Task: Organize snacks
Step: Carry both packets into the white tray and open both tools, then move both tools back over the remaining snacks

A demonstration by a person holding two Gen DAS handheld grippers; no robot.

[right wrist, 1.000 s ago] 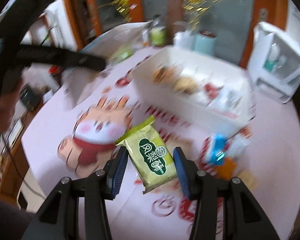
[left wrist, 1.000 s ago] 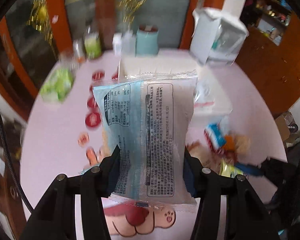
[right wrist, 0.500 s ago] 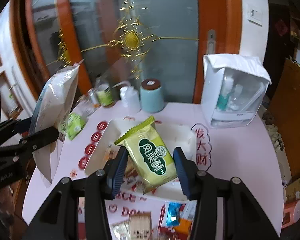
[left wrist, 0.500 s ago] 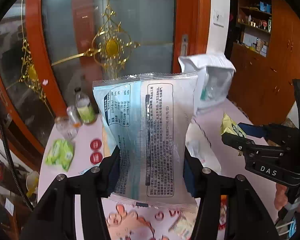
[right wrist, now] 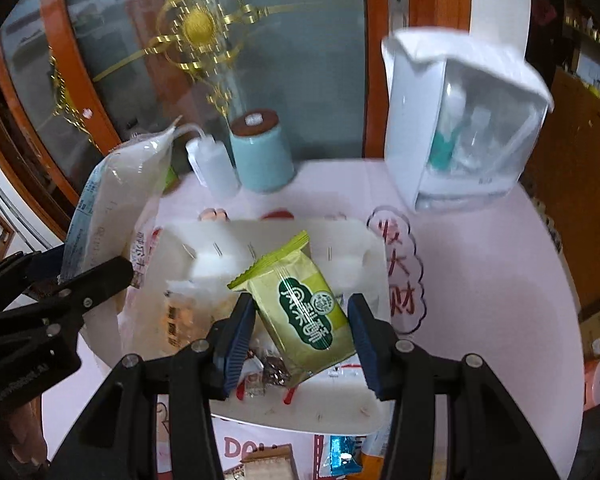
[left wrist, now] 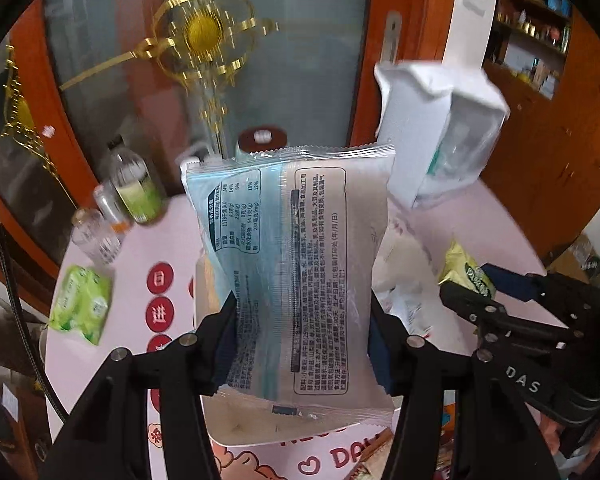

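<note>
Whereas half a second ago both packets were held high before the glass door, they have now been brought down over the white tray (right wrist: 364,240). The pale blue packet (left wrist: 292,272) is clamped upright in the left gripper (left wrist: 302,344); the green packet (right wrist: 300,308) is pinched in the right gripper (right wrist: 300,344), above loose snacks already in the tray. Release into the tray is judged imminent.

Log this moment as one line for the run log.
left gripper: shut on blue packet | right gripper: shut on green packet | both over white tray
</note>
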